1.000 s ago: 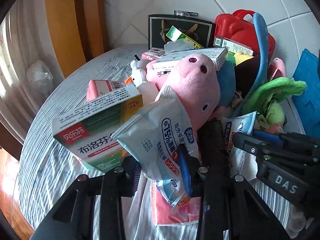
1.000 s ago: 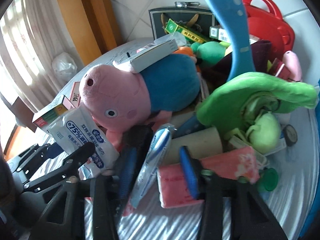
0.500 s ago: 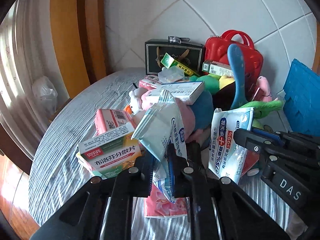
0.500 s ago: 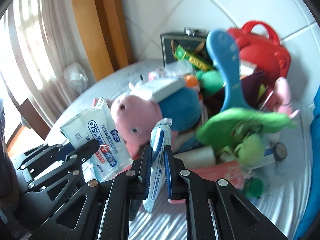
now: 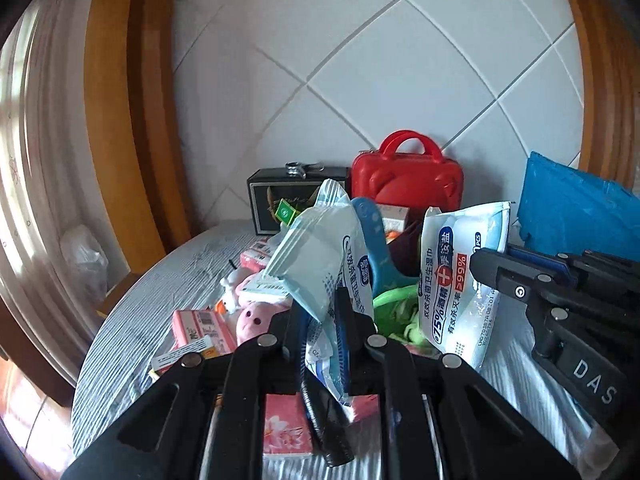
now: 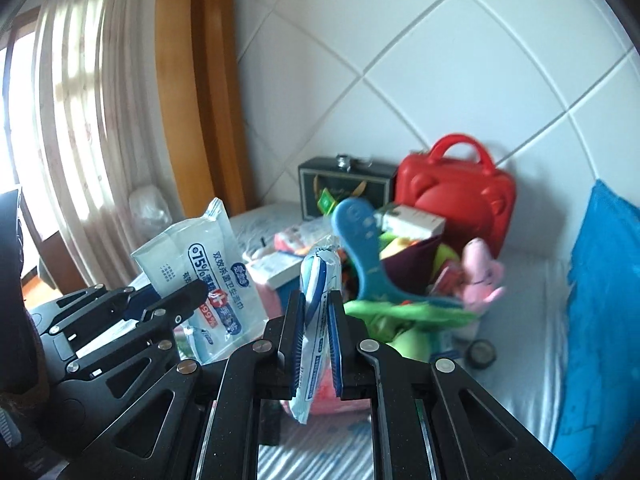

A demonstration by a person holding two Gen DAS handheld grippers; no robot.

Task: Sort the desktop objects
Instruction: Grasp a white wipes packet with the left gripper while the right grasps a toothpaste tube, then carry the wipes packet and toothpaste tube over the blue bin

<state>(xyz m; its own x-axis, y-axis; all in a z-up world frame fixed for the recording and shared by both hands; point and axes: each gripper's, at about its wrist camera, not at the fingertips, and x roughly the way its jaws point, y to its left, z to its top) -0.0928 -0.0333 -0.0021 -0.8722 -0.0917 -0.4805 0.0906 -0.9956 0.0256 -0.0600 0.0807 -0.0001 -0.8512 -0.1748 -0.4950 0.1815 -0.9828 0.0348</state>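
Observation:
In the left wrist view my left gripper [image 5: 320,308] is shut on a pale blue wet-wipe pack [image 5: 320,264], which is held up above the heap of things on the striped table [image 5: 140,320]. In the right wrist view my right gripper [image 6: 316,304] is shut on a second wipe pack [image 6: 314,280], seen edge-on and upright between the pads. Each gripper shows in the other's view. The right gripper [image 5: 496,258] holds its white-and-blue pack [image 5: 456,280], and the left gripper [image 6: 172,294] holds its pack [image 6: 200,264]. Both packs hang clear of the pile.
Against the tiled wall stand a red carry case [image 5: 408,176] and a dark box [image 5: 280,196]. The pile holds a blue paddle [image 5: 372,236], a pink plush pig [image 5: 256,316], green plush [image 5: 396,300], medicine boxes and a pink tissue pack [image 5: 288,424]. A blue board [image 5: 576,216] stands at the right.
Both grippers closed on their wipe packs and rose, lifting them off the pile. The heap now lies lower and farther away in both views.

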